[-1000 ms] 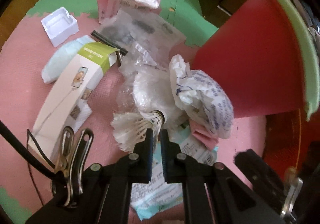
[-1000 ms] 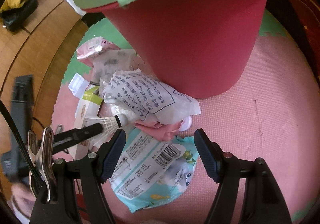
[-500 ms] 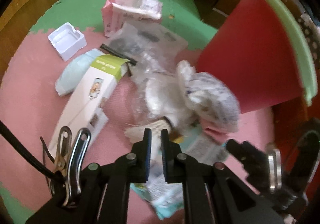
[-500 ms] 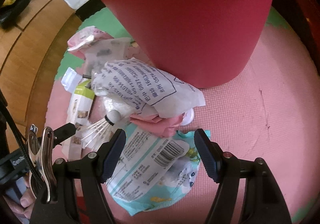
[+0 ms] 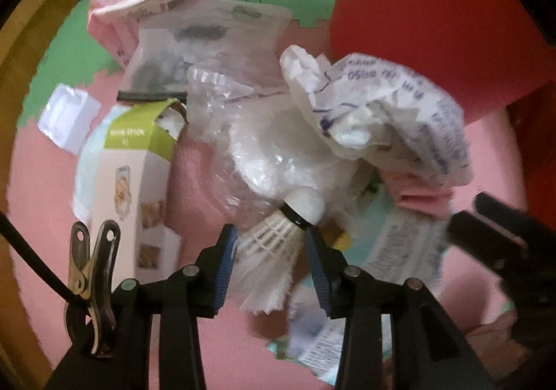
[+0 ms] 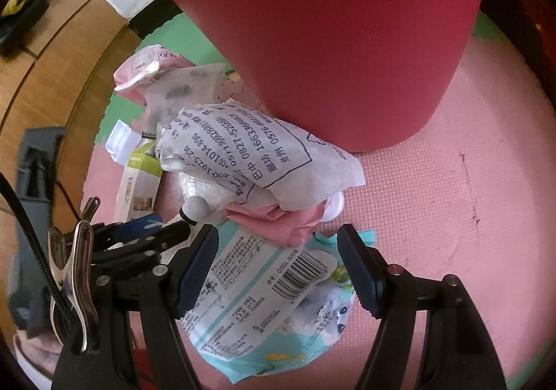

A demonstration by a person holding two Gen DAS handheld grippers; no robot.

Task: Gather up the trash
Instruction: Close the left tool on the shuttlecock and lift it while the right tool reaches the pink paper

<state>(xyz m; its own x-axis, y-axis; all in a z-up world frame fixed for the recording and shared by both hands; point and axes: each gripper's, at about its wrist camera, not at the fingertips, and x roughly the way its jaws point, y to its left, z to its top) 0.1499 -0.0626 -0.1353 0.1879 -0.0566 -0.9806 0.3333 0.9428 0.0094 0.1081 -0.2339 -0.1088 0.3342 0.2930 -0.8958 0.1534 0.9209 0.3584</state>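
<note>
Shuttlecock (image 5: 285, 233) is straddled by left gripper (image 5: 271, 244), jaws just parted, pads seemingly clear | right gripper (image 6: 278, 251) is held open over barcoded wrapper (image 6: 264, 303) | red bin (image 6: 330, 42) adjoins pile for short transfers

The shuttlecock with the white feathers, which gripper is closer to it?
Left. The left gripper, whose jaws have just been opening, has the shuttlecock between its fingers. The right gripper is open over the blue snack packet, beside the shuttlecock.
</note>
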